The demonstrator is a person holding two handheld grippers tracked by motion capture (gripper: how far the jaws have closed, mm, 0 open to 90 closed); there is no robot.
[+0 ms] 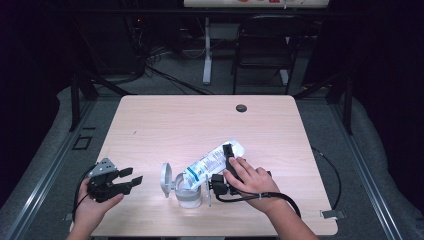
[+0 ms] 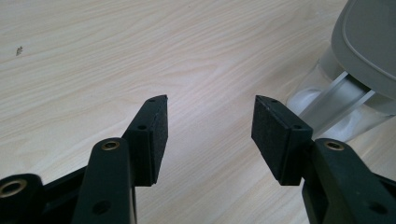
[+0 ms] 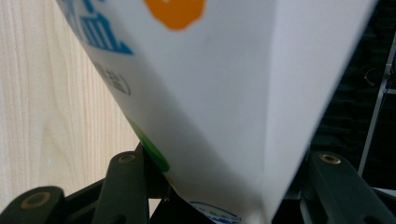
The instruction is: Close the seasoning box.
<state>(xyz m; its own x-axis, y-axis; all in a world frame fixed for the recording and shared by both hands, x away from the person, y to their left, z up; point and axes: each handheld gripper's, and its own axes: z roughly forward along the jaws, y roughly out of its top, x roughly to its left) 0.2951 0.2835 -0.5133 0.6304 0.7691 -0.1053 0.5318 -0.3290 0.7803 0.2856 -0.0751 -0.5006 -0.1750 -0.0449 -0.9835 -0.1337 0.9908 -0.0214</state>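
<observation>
I have the right gripper (image 1: 226, 165) clamped across a white plastic pouch with blue print (image 1: 212, 161), its black jaws pressing on both sides of the bag's body, as the right gripper view confirms with the white pouch (image 3: 219, 93), marked with an orange blot and green spots, wedged between them. The pouch is tilted, its lower end dipping into the mouth of a clear plastic jar with a grey flip lid (image 1: 186, 190), which stands near the front edge of the light wooden worktop (image 1: 175, 120), a little left of its middle. The jar's round lid (image 1: 165, 179) is swung open and stands upright on the jar's left side. My left gripper (image 1: 131, 179) sits near the front left corner of the worktop, just left of the jar and apart from it, with its jaws spread wide and nothing between them; in the left gripper view the pads (image 2: 156, 135) frame bare wood, with the jar (image 2: 345, 98) showing at the right edge. A small dark round grommet (image 1: 241, 108) lies near the far edge.
</observation>
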